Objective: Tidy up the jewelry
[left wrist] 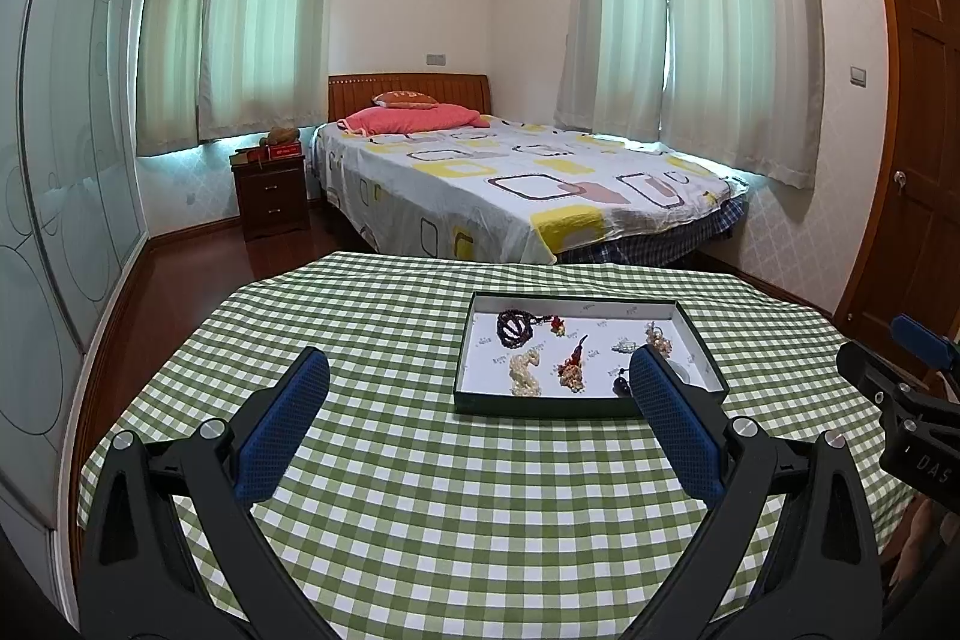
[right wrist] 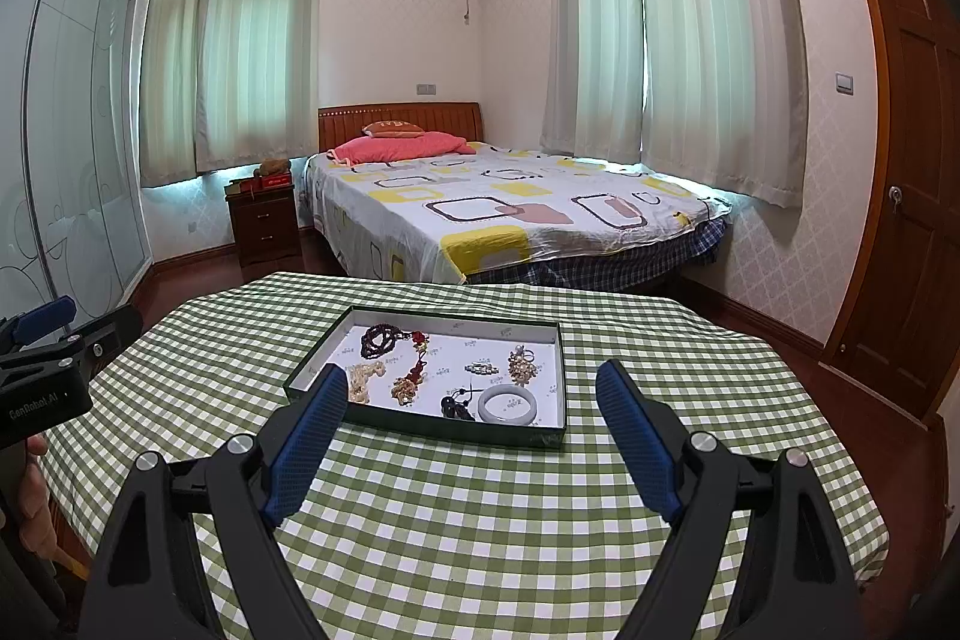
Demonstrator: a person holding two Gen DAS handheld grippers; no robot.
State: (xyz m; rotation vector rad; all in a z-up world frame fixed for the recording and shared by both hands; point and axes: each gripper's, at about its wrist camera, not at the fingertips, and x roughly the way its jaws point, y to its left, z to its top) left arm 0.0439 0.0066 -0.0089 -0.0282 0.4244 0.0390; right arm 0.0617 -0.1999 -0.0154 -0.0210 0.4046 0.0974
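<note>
We hold the left hand-held gripper and the right hand-held gripper above the table, both spread wide and carrying nothing, likely so either can reach in. Ahead, well apart from both, lies the tray; the jewelry sits spaced out inside it, each piece seemingly given its own spot.

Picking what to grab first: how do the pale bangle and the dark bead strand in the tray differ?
The pale bangle is one smooth rigid ring; the dark bead strand is many small beads, loosely coiled. The bangle lies at the tray's near edge, the strand in its far corner. Both rest flat on the white liner, untouched.
</note>
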